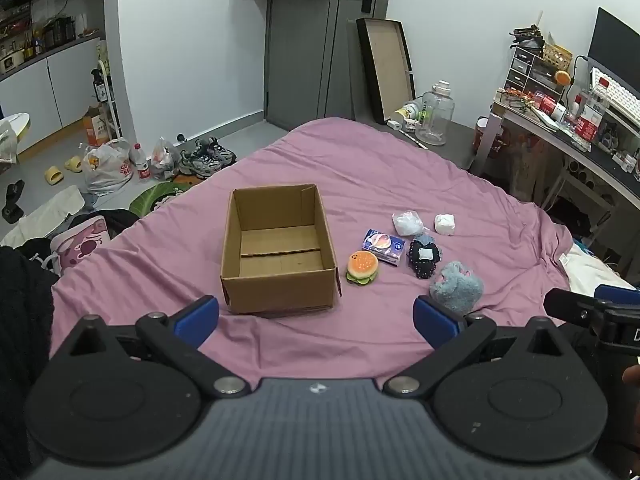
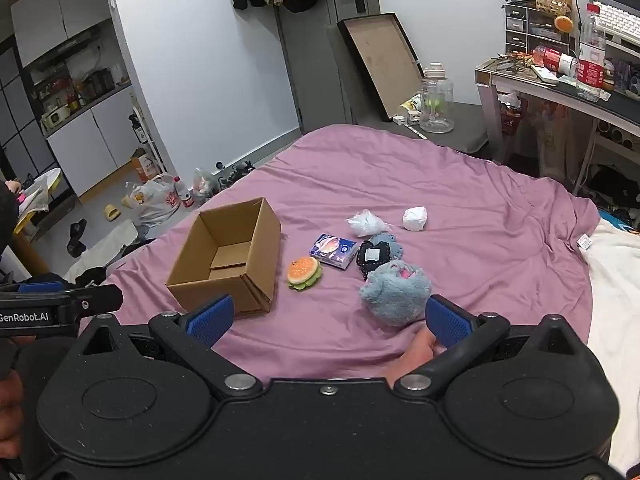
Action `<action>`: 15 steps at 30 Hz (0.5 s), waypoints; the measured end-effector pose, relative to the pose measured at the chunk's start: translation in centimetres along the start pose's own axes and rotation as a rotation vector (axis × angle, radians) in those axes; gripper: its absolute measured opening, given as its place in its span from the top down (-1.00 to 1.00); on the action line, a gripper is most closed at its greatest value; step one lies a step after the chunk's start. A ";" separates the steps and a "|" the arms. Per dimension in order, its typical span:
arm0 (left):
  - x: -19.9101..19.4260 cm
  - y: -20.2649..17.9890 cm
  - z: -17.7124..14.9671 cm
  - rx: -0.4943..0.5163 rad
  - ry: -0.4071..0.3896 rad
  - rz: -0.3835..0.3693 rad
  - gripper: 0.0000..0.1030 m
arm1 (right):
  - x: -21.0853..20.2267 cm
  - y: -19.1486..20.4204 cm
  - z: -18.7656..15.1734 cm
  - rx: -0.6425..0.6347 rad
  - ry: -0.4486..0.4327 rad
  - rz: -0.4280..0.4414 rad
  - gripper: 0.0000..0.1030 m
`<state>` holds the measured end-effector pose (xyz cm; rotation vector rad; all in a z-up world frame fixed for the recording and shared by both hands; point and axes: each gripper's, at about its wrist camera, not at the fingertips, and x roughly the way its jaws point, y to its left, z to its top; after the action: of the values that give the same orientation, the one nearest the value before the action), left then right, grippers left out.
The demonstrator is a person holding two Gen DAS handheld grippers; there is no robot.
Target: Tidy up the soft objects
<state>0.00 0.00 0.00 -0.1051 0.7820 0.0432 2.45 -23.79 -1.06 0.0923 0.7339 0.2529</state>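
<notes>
An open cardboard box (image 1: 278,248) (image 2: 228,256) stands with nothing in it on a pink bedspread (image 1: 360,176). To its right lie a burger plush (image 1: 362,267) (image 2: 304,273), a blue tissue pack (image 1: 383,246) (image 2: 334,250), a dark pouch (image 1: 423,258) (image 2: 374,257), a fluffy grey-blue plush (image 1: 456,287) (image 2: 394,292), a clear plastic bag (image 1: 407,222) (image 2: 366,222) and a white wad (image 1: 445,224) (image 2: 415,218). My left gripper (image 1: 316,322) hangs open in front of the box. My right gripper (image 2: 328,320) is open, with the grey-blue plush just ahead of its right finger.
Bags, shoes and a bottle litter the floor at the left (image 1: 108,166). A cluttered desk (image 1: 568,128) stands at the right, and a clear jug (image 1: 435,114) beyond the bed. A white blanket (image 2: 616,280) lies at the bed's right edge. A hand shows under the right gripper.
</notes>
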 end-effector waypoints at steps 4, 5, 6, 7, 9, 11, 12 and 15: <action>-0.1 -0.1 0.0 0.005 -0.007 -0.002 -0.99 | 0.0 0.1 0.0 -0.001 0.000 0.006 -1.00; -0.1 -0.1 0.0 0.004 -0.006 -0.003 -0.99 | 0.0 0.1 0.0 -0.002 0.000 0.007 -1.00; -0.1 -0.1 0.0 0.005 -0.006 -0.002 -0.99 | 0.0 0.1 0.0 -0.002 0.000 0.008 -1.00; -0.1 -0.1 0.0 0.006 -0.007 -0.001 -0.99 | 0.0 0.0 0.0 -0.002 0.001 0.007 -1.00; -0.1 -0.2 0.0 0.007 -0.006 -0.001 -0.99 | -0.2 -0.2 -0.1 0.000 0.000 0.008 -1.00; -0.1 -0.2 0.0 0.005 -0.006 -0.001 -0.99 | 0.0 0.1 0.0 -0.003 0.003 -0.006 -1.00; -0.1 -0.2 0.0 0.005 -0.005 -0.002 -0.99 | -0.1 0.0 0.0 -0.003 0.002 -0.005 -1.00; 0.0 -0.1 0.0 0.004 -0.005 -0.001 -0.99 | -0.1 0.0 0.0 -0.003 0.003 -0.005 -1.00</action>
<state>-0.03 -0.13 0.04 -0.1013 0.7770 0.0404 2.37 -23.81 -1.00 0.0874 0.7369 0.2492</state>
